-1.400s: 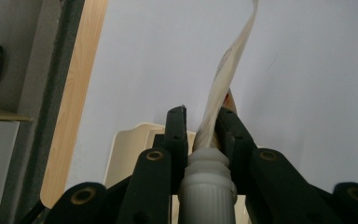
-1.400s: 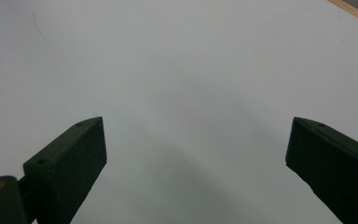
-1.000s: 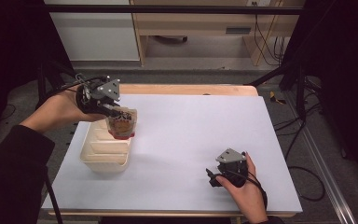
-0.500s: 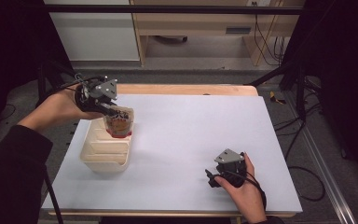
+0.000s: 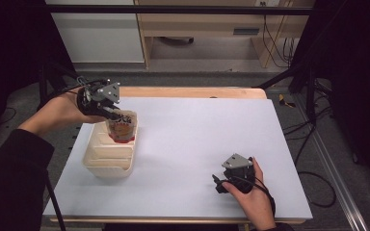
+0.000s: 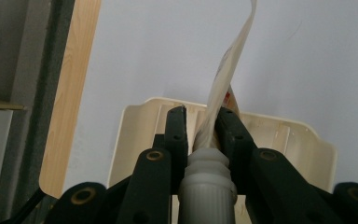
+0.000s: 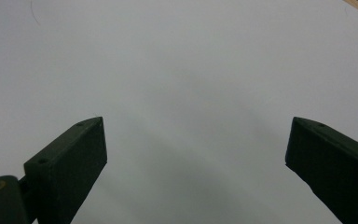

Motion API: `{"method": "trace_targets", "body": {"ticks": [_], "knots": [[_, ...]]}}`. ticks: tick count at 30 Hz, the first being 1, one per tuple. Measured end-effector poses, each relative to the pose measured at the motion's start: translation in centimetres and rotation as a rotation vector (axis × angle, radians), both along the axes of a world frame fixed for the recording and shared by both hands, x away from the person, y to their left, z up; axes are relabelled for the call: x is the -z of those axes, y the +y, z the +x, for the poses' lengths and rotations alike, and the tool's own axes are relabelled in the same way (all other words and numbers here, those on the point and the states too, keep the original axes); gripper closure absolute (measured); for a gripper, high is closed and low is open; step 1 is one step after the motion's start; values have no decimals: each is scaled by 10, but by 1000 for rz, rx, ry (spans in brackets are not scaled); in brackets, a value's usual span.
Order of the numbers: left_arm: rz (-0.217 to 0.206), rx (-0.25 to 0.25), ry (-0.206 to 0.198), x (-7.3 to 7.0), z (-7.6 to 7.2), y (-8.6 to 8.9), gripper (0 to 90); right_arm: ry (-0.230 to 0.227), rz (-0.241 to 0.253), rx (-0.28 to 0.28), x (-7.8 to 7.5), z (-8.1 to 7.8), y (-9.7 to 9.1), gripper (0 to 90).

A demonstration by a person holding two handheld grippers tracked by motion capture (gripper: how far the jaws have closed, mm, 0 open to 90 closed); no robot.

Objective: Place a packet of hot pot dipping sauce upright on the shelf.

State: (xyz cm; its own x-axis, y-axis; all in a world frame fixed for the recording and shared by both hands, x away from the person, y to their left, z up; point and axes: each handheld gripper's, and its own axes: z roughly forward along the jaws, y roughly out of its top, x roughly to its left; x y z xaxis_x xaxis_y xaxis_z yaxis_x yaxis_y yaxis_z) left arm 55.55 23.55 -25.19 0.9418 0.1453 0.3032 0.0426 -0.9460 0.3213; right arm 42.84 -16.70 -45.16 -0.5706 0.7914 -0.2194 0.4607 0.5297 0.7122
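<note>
The spouted pouch (image 5: 122, 127), printed in red and orange, hangs from the left tongs (image 5: 112, 114) over the far end of the cream ribbed tray (image 5: 107, 159). Its bottom edge sits low inside that end, though whether it touches the tray floor cannot be told. In the left gripper view the left tongs (image 6: 200, 122) are pinching the pouch (image 6: 226, 70) at its neck, just beyond the white ribbed spout cap (image 6: 207, 186), which sits between the two black jaws close to their base. The pouch body stands edge-on beyond the jaw tips and curves away from them, and the tray (image 6: 279, 135) lies directly under and beyond the tips. The person's left hand (image 5: 60, 110) holds these tongs from the tray's left side, with the grey plate on top and cables trailing behind.

Well apart from the pouch, toward the near right part of the desk (image 5: 207, 130), the right tongs (image 5: 218, 183) rest low over the white surface in the person's right hand (image 5: 250, 192), jaws pointing left toward the tray's side of the desk. In the right gripper view the right tongs (image 7: 196, 154) are spread wide, with bare white desk (image 7: 177, 70) between and beyond the jaws.
</note>
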Motion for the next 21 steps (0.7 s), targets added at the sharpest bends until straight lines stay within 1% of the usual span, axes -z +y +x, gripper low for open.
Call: {"method": "trace_targets", "body": {"ticks": [4,12,15,21], "knots": [[6,-1,6,1,2,3,757,0,-1,0,0,0,0,58],[17,8,3,3,1,5,757,3,-3,-1,1,0,0,58],[12,4,5,5,2,9,757,3,-3,-1,1,0,0,58],[20,6,-1,9,3,15,757,7,-6,-3,2,1,1,59]]}}
